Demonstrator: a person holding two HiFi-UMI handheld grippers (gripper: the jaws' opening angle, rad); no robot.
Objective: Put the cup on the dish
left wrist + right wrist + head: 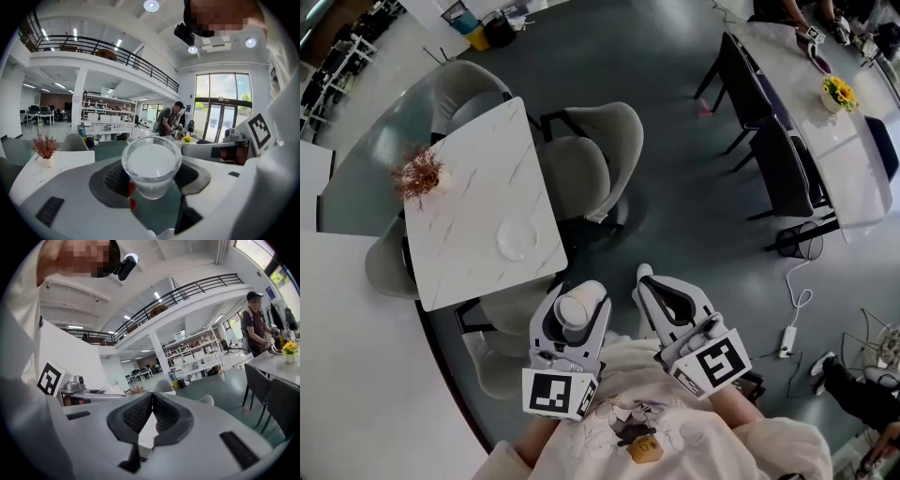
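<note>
A clear glass cup sits between the jaws of my left gripper, which is shut on it and held close to the person's body, above the floor. In the left gripper view the cup is upright between the dark pads. The clear glass dish lies near the front corner of the white marble table, ahead and to the left of the cup. My right gripper hovers just right of the left one, jaws shut and empty; its pads meet at the right gripper.
A dried plant in a pot stands on the marble table's left side. Grey chairs surround that table. A second long table with yellow flowers and dark chairs is far right. A cable and power strip lie on the floor.
</note>
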